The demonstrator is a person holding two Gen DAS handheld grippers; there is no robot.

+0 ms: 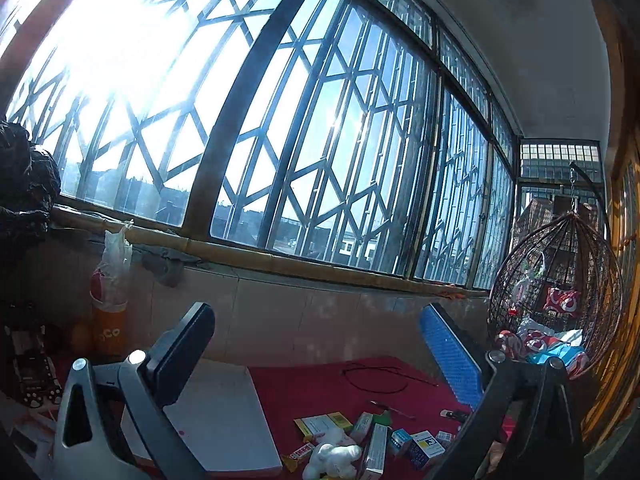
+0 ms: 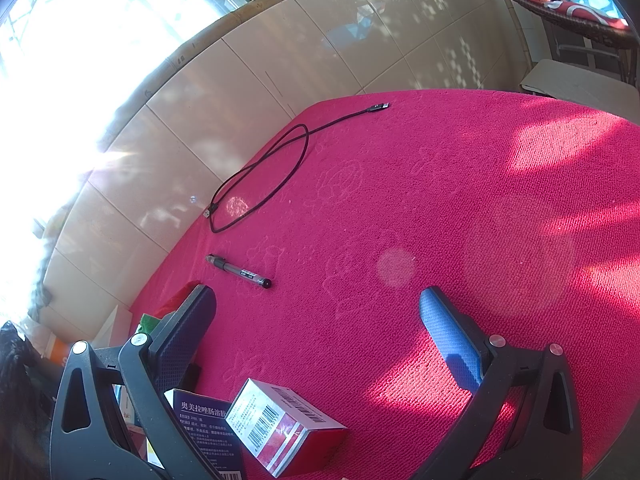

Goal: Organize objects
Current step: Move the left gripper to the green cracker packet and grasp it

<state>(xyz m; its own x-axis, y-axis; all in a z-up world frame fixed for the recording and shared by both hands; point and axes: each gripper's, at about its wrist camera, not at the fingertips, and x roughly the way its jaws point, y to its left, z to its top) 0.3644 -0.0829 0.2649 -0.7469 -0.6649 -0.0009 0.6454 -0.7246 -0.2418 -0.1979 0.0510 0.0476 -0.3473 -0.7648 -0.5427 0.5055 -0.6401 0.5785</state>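
My left gripper is open and raised, pointing at the window wall with nothing between its fingers. Below it on the red cloth lie several small medicine boxes, a white plush toy and a white flat box. My right gripper is open, low over the red cloth. A silver and red box and a dark blue box lie just below its left finger. Ahead rest a black pen and a looped black cable.
A tiled wall under a barred window borders the cloth's far side. A wicker hanging chair with cushions stands at the right. An orange container with a plastic bag and dark clutter sit at the left.
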